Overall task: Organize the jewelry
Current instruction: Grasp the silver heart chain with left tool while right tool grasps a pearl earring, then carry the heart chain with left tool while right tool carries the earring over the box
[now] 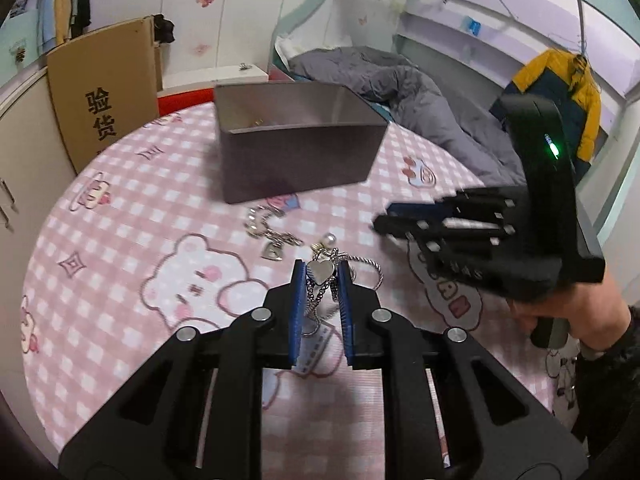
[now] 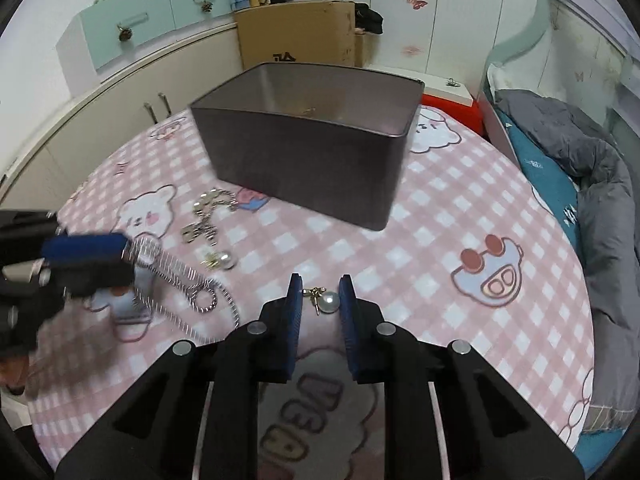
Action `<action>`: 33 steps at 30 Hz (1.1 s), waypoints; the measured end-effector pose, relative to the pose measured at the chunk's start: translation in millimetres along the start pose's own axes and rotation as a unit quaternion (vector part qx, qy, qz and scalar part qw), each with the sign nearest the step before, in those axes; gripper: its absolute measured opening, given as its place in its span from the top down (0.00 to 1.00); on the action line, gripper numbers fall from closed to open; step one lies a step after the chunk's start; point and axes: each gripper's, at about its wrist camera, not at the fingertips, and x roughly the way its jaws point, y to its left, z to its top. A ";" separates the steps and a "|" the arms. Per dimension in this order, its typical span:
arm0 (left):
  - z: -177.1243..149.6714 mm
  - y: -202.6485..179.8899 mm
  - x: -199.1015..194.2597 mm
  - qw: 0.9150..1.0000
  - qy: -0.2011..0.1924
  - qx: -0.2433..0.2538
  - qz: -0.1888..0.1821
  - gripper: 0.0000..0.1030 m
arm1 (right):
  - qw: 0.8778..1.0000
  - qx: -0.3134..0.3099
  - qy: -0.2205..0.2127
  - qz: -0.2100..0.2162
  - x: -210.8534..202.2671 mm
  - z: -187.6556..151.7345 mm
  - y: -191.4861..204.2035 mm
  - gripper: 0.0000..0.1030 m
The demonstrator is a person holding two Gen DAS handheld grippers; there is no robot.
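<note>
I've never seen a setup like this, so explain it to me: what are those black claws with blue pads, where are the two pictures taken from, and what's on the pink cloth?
No robot here: a person holds a hand-operated gripper in each hand, each with a camera looking along its jaws. One picture is from the left gripper, the other from the right gripper. The left one has closed on a silver chain with a heart charm. The right one holds a pearl earring between its pads. On the checked pink cloth lie a second pearl earring and a silver charm piece. Behind stands an open grey box, seemingly where the jewelry goes.
</note>
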 end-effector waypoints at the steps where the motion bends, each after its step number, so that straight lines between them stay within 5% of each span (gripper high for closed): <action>1: 0.9 2.4 -4.3 1.000 -0.004 -0.003 0.000 0.85 | 1.000 0.005 -0.004 0.006 -4.5 -1.1 -0.6 0.84; 10: 40.8 10.2 -38.2 0.998 -0.052 0.006 0.024 0.85 | 0.997 0.007 -0.071 0.034 -65.6 24.2 -1.3 0.84; 22: 140.0 8.7 -97.8 0.985 -0.158 0.041 0.063 0.85 | 0.982 -0.024 -0.182 0.034 -144.0 111.9 -4.6 0.84; 27: 173.4 5.6 -97.9 0.983 -0.171 0.043 0.048 0.85 | 0.980 -0.014 -0.194 0.045 -142.8 141.8 -14.3 0.84; 33: 191.9 7.1 -67.6 0.989 -0.143 0.036 0.026 0.84 | 0.984 0.004 -0.165 0.061 -108.4 155.7 -22.9 0.83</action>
